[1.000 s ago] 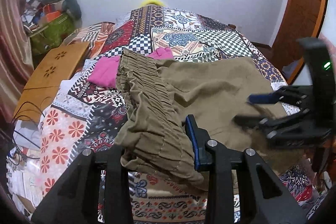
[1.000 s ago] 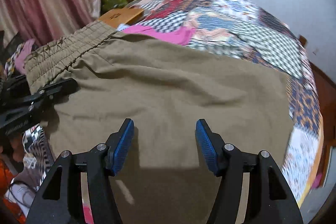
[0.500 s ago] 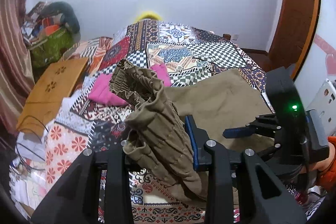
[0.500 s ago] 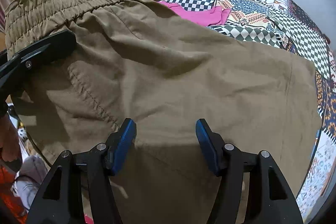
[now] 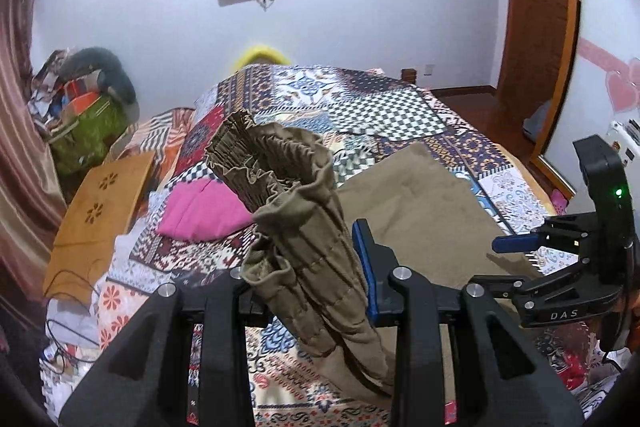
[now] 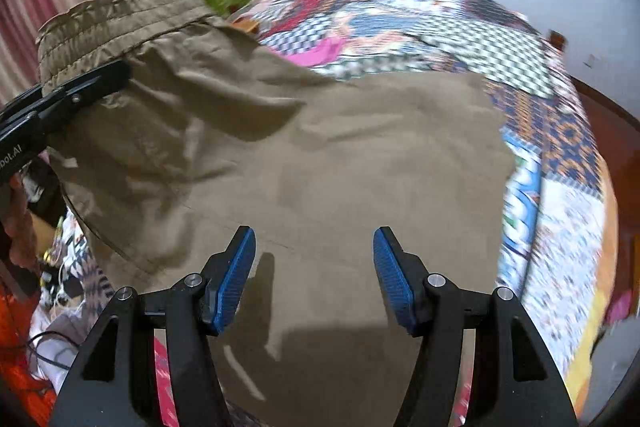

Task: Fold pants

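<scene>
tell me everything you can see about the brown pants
The pants are olive-brown thin woven cloth with a gathered, stitched elastic waistband. The left tongs pinch the bunched waistband and hold it lifted off the patchwork bedspread. The rest drapes down and lies spread and creased on the bed. The right tongs hang open above the cloth, gripping nothing.

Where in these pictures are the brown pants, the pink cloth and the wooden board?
brown pants (image 5: 304, 227), left wrist view, on the bunched elastic waistband
pink cloth (image 5: 200, 215), left wrist view, on its middle
wooden board (image 5: 100, 203), left wrist view, on its top face
</scene>
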A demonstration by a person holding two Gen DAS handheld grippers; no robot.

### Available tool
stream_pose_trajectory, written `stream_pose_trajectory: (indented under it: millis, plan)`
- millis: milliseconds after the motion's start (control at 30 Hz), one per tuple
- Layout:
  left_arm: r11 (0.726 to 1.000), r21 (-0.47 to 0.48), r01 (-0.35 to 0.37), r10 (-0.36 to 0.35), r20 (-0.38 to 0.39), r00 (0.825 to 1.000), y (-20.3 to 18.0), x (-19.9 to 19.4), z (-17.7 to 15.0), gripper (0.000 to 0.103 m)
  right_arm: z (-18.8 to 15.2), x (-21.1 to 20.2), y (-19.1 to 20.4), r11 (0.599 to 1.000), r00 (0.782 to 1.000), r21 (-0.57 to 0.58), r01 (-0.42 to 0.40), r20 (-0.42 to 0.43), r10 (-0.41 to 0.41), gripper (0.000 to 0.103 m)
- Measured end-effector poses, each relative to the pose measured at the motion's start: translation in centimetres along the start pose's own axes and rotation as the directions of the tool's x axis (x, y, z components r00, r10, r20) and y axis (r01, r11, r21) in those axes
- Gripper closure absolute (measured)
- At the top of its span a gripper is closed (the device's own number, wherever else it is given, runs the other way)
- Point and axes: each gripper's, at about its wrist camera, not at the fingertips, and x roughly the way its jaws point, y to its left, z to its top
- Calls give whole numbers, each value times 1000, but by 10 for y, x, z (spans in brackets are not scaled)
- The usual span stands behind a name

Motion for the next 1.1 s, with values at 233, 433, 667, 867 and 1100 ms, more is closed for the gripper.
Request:
stream_pose_trajectory:
  millis: [233,433,667,867,1100]
  plan:
    - [996,38,81,-82,15,997,-24,-5,14,71,-24,4,-18,999,998,36,31,-57,-29,45]
    - [988,83,129,-130,5,992,-47,-3,20,75,-29,5,-20,997,999,76,-1,-34,4,45]
    - [975,103,199,-198,-18,980,-67,-2,24,78,-37,-8,-35,994,1000,108,14,2,-14,45]
    - [964,126,234,-230,-47,972,-86,5,27,78,-48,-28,-64,981,997,186,62,30,-69,45]
    - [948,147,282,-270,-97,958,-112,17,28,78,-70,-20,-79,969,996,231,86,-20,-83,45]
